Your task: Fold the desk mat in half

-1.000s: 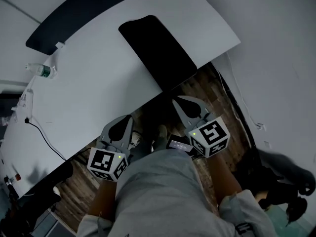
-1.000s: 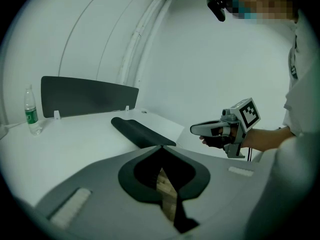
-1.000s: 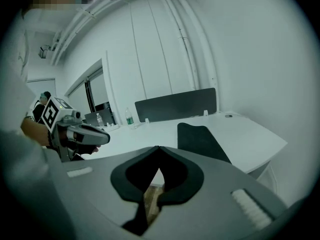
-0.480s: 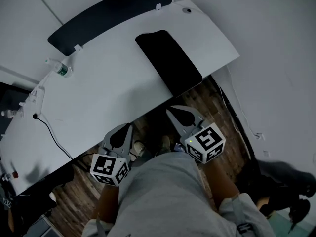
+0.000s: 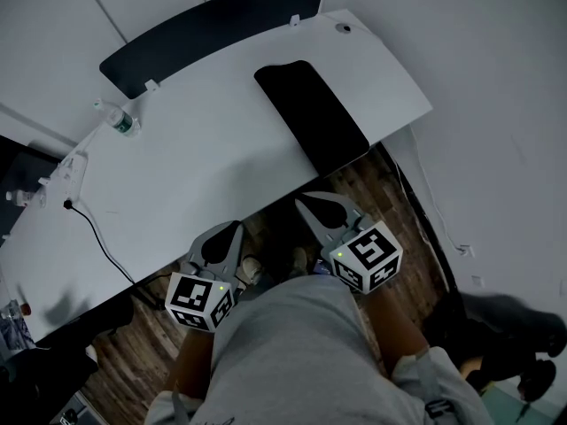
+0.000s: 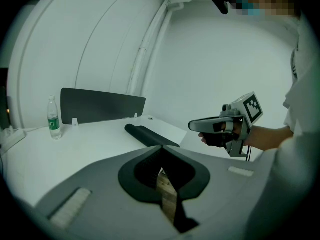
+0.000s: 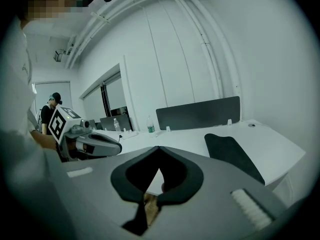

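Fingers of my left gripper [image 5: 236, 227] and right gripper [image 5: 301, 198] are clenched, empty, at lower centre. The black desk mat [image 5: 312, 118] lies on the white tabletop [image 5: 195, 149] at upper centre, apart from both.

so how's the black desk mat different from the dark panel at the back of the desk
The desk mat lies flat on the white desk, near its right end, reaching the front edge; the panel stands upright along the back edge. The panel is the longer of the two. Both are dark and plain.
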The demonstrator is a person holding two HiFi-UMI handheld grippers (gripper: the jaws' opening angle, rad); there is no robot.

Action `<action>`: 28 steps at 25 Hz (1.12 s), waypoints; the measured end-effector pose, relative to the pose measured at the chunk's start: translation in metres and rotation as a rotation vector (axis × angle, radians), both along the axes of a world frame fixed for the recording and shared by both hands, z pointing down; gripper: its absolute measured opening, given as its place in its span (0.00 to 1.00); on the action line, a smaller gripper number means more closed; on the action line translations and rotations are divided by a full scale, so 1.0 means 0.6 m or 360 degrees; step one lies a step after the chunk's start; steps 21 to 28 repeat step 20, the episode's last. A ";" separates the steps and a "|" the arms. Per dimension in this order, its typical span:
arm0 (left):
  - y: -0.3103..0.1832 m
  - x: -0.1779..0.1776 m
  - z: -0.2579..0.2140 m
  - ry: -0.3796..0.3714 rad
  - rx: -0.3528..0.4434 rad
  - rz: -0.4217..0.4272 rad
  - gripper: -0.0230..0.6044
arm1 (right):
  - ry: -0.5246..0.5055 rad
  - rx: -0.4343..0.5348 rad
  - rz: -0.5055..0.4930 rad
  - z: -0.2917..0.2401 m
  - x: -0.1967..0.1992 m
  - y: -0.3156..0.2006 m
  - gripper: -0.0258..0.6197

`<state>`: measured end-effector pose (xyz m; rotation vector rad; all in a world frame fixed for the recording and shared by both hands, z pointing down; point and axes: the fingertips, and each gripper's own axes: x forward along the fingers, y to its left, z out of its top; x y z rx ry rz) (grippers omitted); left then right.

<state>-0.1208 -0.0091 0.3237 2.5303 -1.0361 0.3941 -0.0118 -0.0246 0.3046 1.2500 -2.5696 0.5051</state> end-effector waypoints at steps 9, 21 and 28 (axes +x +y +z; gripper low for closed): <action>-0.003 0.003 -0.006 0.0005 0.0015 0.0022 0.06 | 0.0000 -0.0006 0.0007 0.001 -0.003 -0.001 0.05; -0.010 0.005 -0.008 0.0003 0.0018 0.0013 0.06 | 0.0003 -0.0013 -0.0021 0.004 -0.008 -0.007 0.05; -0.010 0.005 -0.008 0.0003 0.0018 0.0013 0.06 | 0.0003 -0.0013 -0.0021 0.004 -0.008 -0.007 0.05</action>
